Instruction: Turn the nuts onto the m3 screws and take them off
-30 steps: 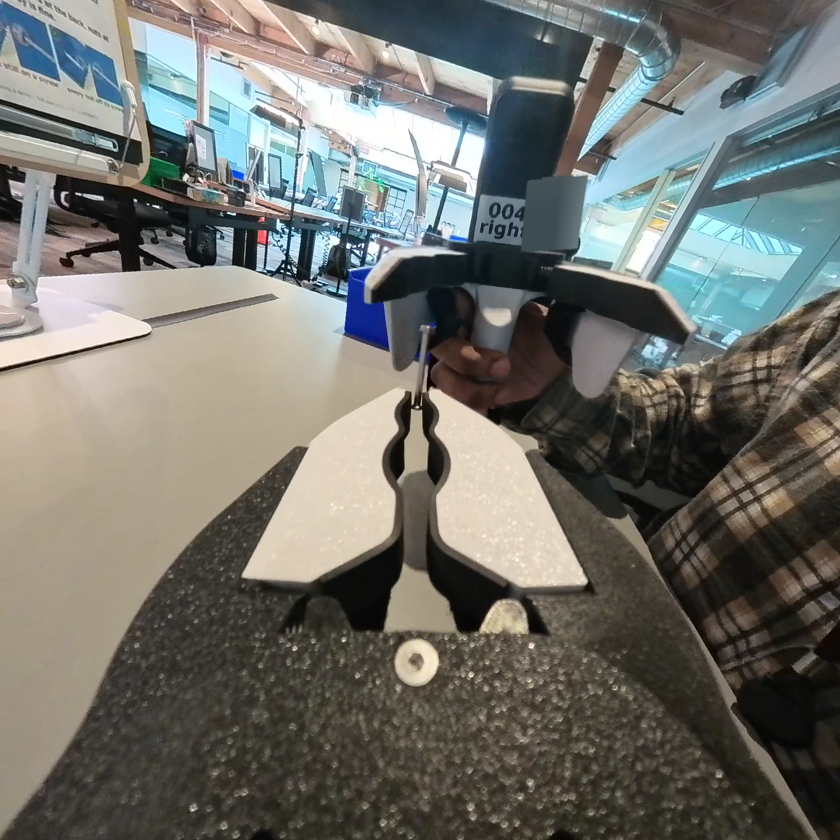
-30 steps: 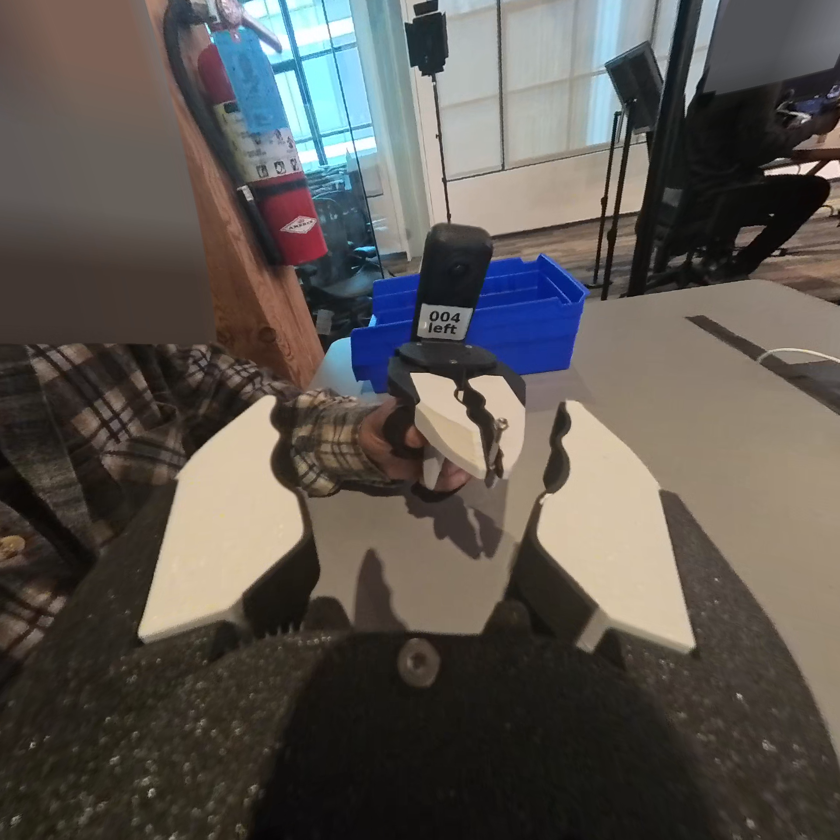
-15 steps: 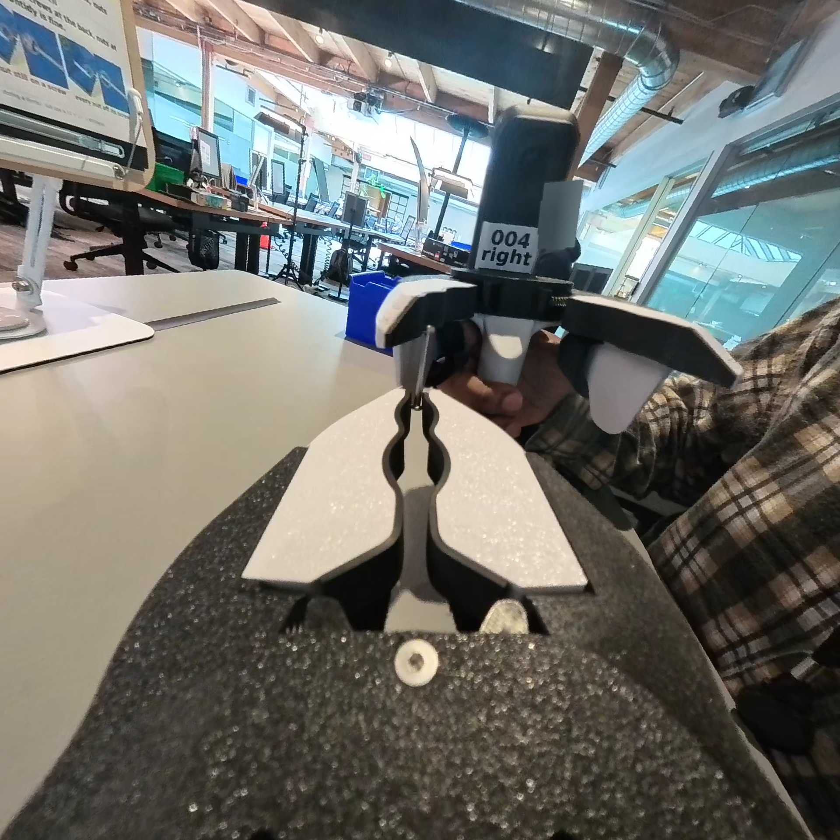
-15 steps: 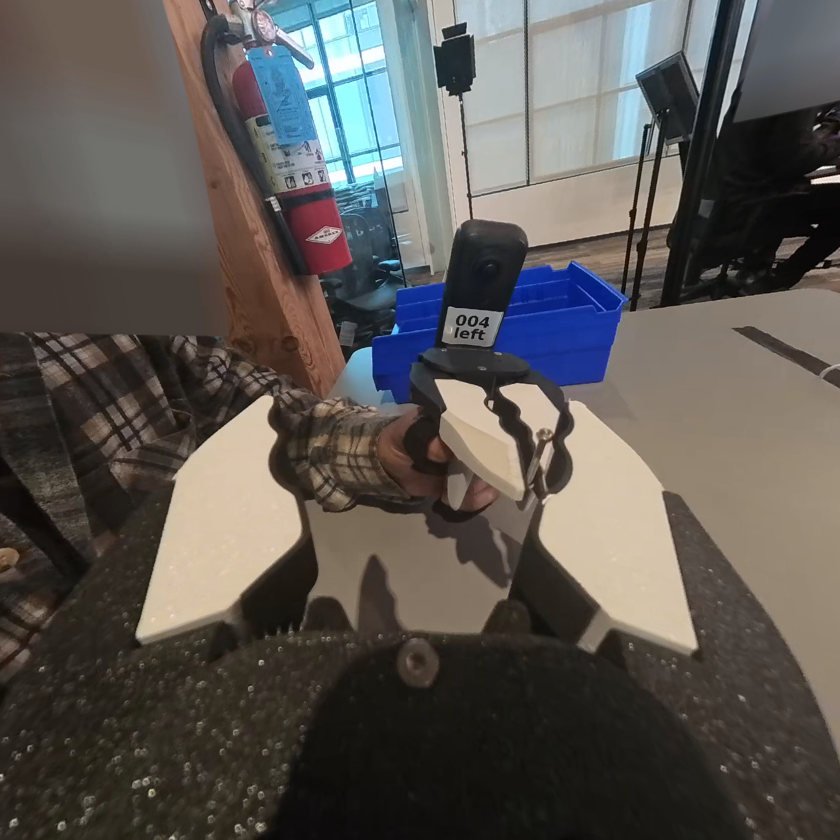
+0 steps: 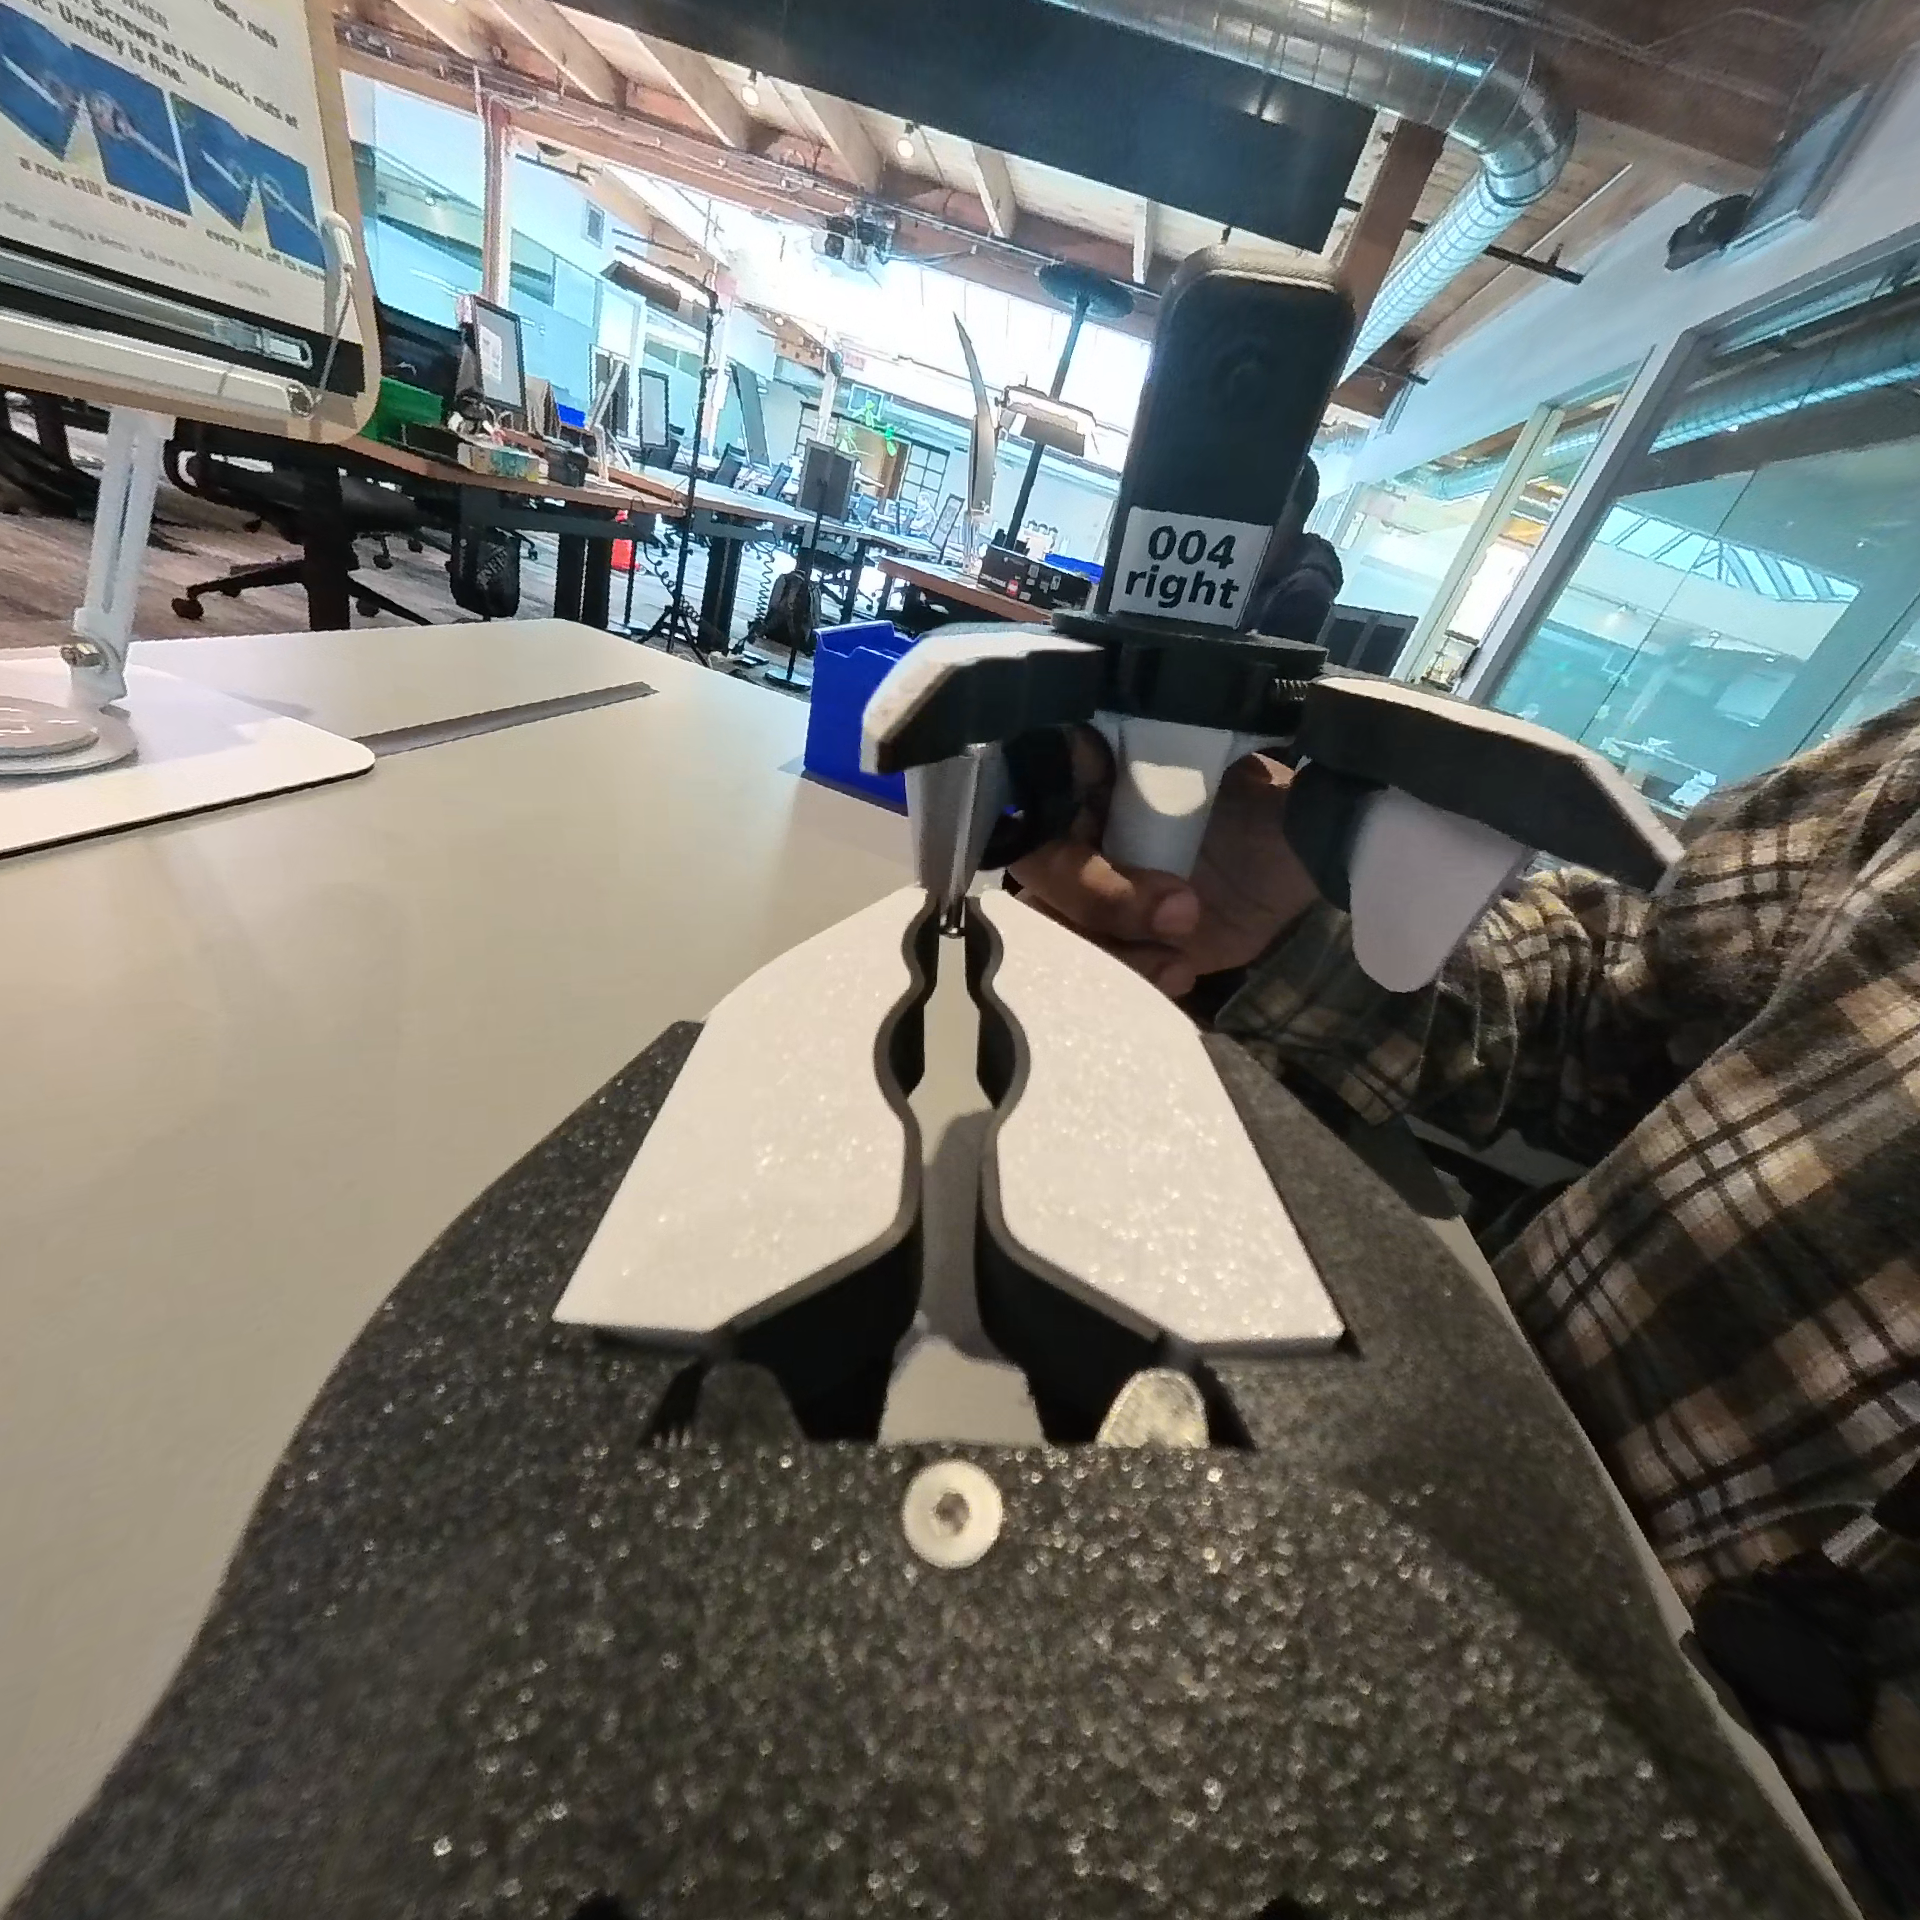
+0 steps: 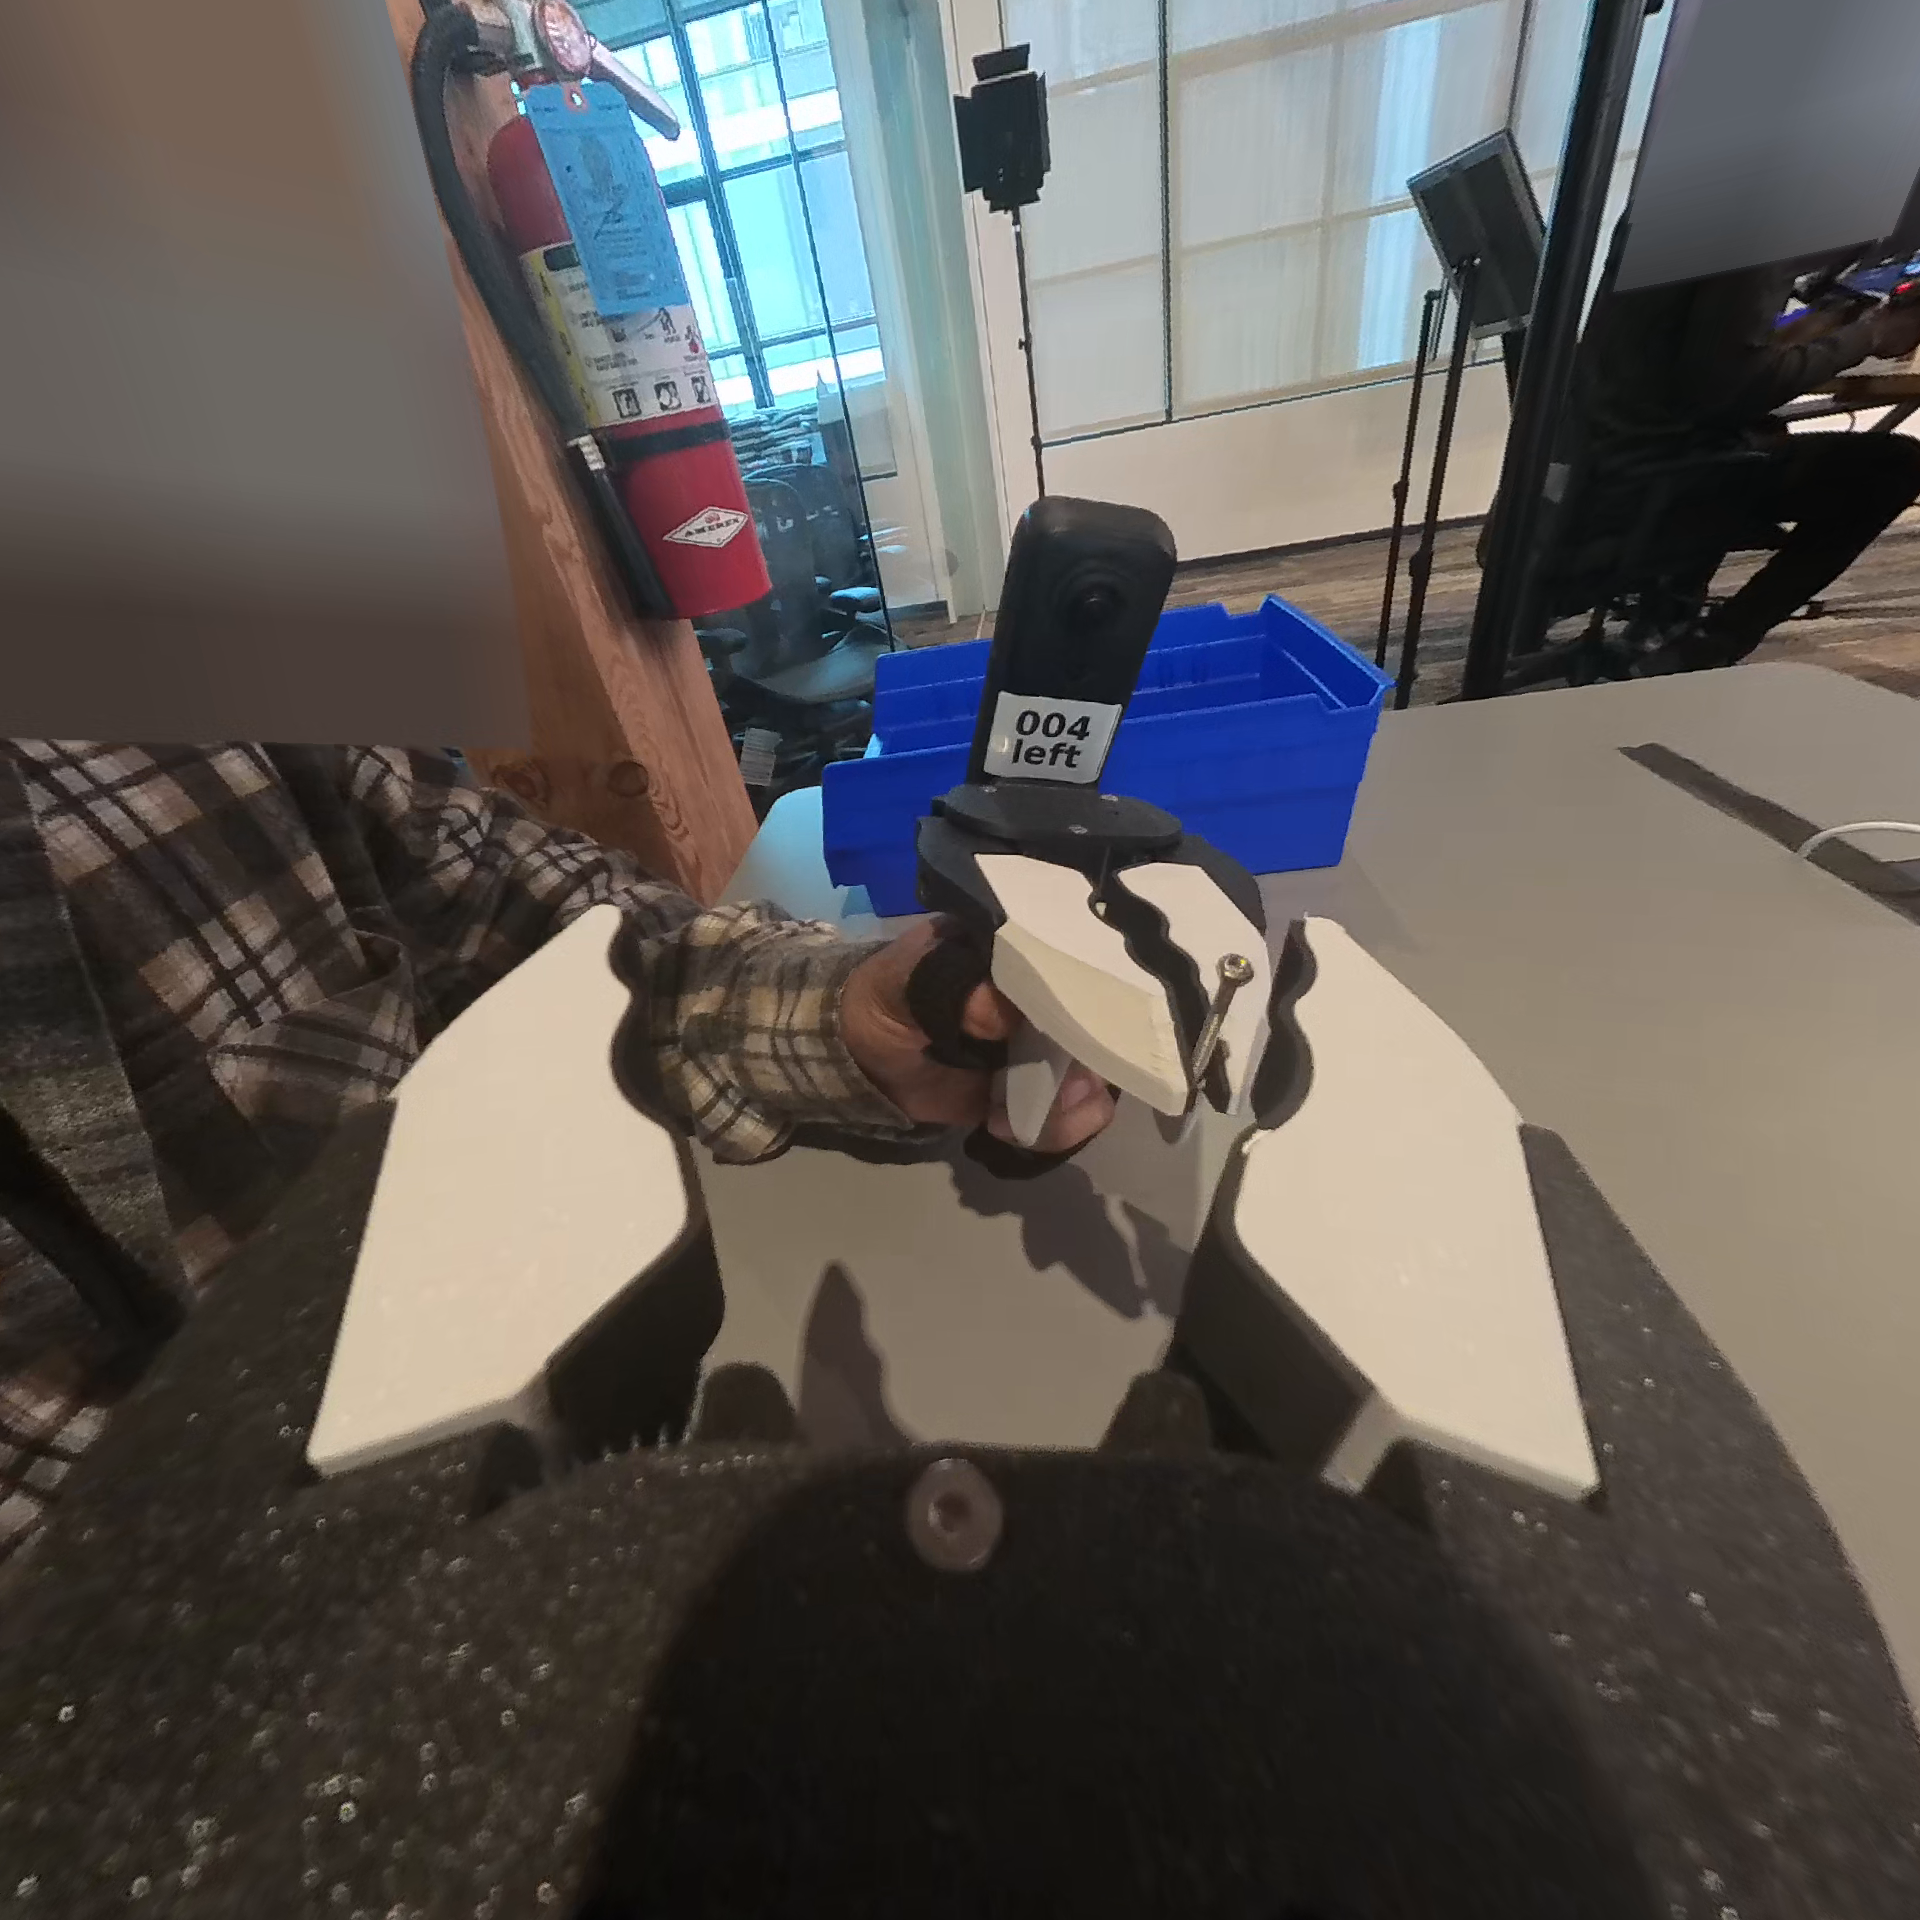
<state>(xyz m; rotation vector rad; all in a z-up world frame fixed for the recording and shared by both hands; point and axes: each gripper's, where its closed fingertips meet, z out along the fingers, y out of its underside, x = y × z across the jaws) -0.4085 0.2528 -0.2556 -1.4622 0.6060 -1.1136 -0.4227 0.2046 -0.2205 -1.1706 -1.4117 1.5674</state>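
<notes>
While left claw (image 5: pixel 951 914) pinches the screw (image 6: pixel 1218 1023), right claw (image 6: pixel 956 1049) gapes; nut unseen.

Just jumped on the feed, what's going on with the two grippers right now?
A person in a plaid shirt holds both grippers above a grey table. The left gripper is shut on a thin screw, pinching its lower end so it stands up out of the fingertips. The right gripper is wide open and empty, facing the left one. I can't make out a nut on the screw. A blue bin sits behind.
</notes>
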